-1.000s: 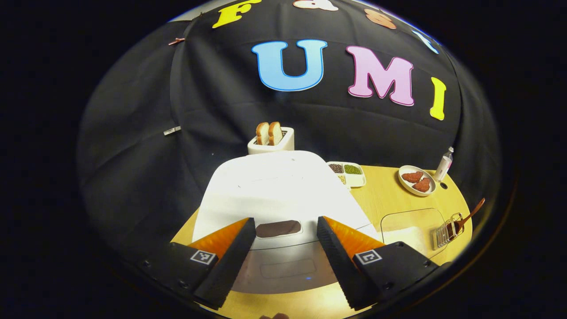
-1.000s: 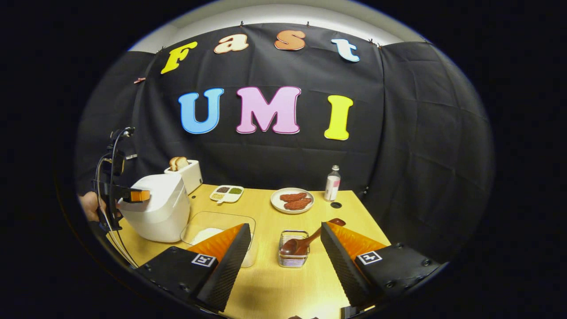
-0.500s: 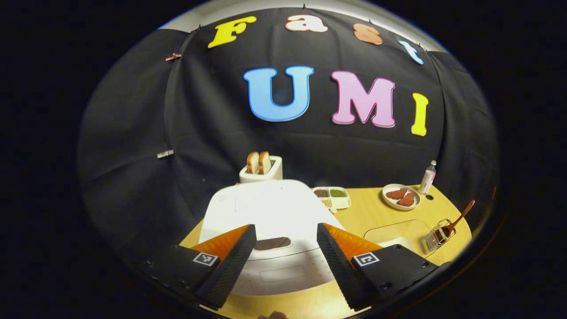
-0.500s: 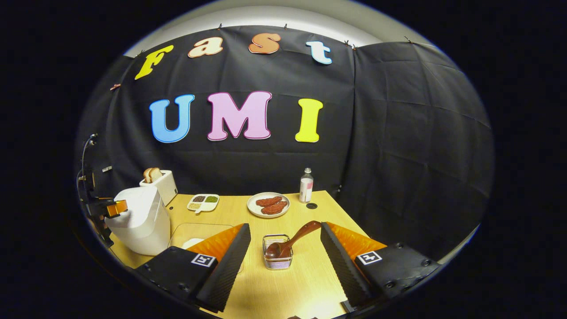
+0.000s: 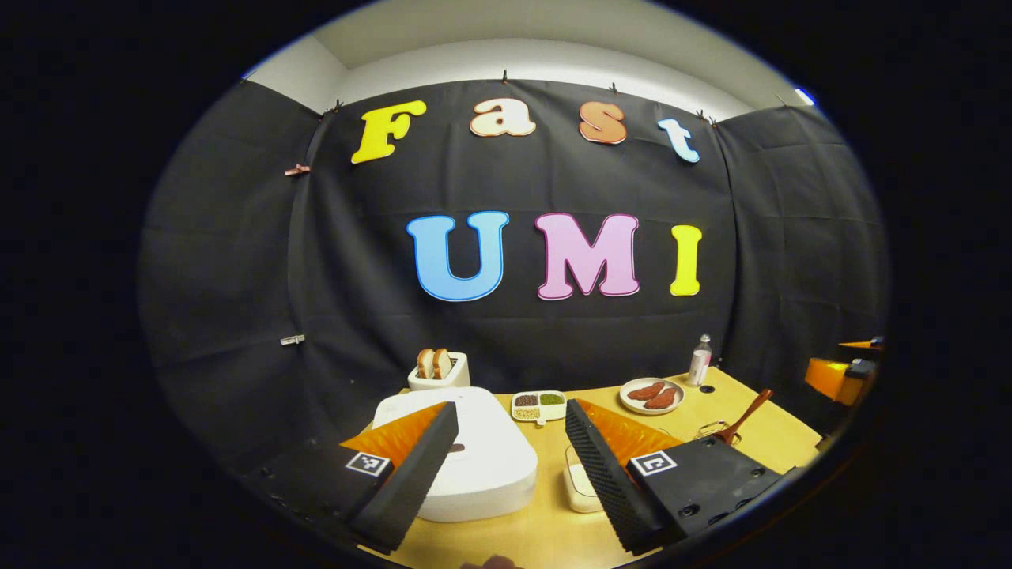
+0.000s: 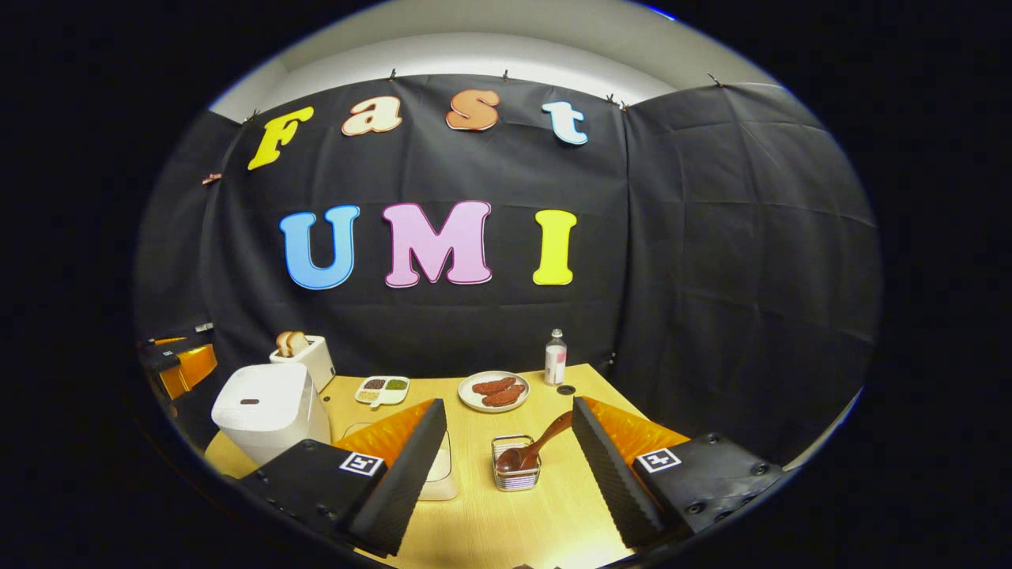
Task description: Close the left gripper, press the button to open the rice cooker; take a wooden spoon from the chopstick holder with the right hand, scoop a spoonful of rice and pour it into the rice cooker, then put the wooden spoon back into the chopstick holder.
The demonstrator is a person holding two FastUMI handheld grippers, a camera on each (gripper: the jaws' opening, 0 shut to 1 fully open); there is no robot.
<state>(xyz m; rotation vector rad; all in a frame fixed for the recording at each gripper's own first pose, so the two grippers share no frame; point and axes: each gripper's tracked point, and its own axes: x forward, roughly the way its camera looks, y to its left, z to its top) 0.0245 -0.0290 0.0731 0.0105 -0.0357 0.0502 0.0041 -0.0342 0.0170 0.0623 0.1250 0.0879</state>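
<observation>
Counter (image 6: 490, 514) held the closed-looking rice cooker (image 5: 474, 458) between left gripper (image 5: 506, 466) jaws, apart; right gripper (image 6: 506, 466) jaws apart around wooden spoon (image 6: 538, 446).

Ahead of your right gripper (image 6: 506, 474) you have a glossy dark wooden spoon (image 6: 538, 444) in a shiny wire-metal chopstick holder (image 6: 516, 472) on the smooth pale wood-look table (image 6: 514, 521), with the smooth white plastic rice cooker (image 6: 265, 411) off to its left.
</observation>
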